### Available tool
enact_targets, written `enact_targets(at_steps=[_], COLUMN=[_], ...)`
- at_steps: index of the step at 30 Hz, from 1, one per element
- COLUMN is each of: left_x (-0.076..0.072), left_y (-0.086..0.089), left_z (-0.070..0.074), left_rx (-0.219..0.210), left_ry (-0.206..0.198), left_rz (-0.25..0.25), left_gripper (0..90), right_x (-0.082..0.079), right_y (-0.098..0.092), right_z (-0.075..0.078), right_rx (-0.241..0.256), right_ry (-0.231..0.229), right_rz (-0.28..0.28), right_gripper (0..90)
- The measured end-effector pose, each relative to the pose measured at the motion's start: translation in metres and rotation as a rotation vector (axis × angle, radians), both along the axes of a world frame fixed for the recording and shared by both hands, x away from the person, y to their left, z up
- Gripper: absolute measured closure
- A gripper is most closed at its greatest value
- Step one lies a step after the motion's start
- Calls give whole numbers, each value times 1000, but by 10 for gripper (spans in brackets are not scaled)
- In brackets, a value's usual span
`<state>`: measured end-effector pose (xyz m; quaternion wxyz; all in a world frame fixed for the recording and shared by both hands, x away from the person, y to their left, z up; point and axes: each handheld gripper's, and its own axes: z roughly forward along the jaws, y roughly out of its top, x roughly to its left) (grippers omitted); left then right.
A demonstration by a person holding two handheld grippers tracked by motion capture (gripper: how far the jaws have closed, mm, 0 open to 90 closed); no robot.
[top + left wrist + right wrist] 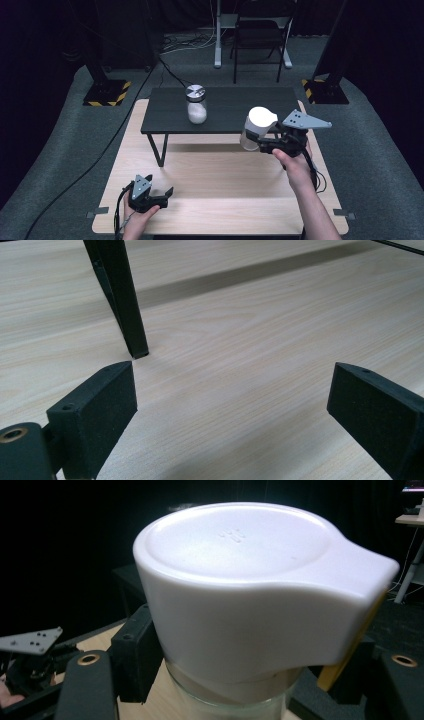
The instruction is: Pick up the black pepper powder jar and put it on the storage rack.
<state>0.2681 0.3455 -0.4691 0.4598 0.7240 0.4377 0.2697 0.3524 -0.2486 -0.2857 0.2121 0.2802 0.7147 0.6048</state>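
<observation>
Right tongs (263, 141): pinching a glass jar with white spouted lid (254, 128), held in the air at 4 o'clock of the high view's centre, over the front edge of the small black desk (230, 107).
Left tongs (161, 192): spread wide, gripping nothing, low over the light wooden board (225, 175) at 7 o'clock.
Second jar, silver lid, white contents (196, 104): upright on the black desk, at 11 o'clock of the held jar, well apart.
Black desk leg (117, 295): just ahead of the left tongs.
</observation>
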Motion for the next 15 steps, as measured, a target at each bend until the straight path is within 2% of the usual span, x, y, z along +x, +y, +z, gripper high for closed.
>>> enact_targets(at_steps=[5, 15], left_x=[0, 1], left_y=[0, 0], left_z=[0, 1], left_rx=[1, 1], left_ry=[1, 4], left_rz=[-1, -3], left_gripper=[56, 56], right_x=[7, 32], right_y=[5, 22], right_z=[9, 17], right_rx=[3, -26], right_ry=[-9, 14], right_rz=[-31, -139], right_gripper=[300, 299])
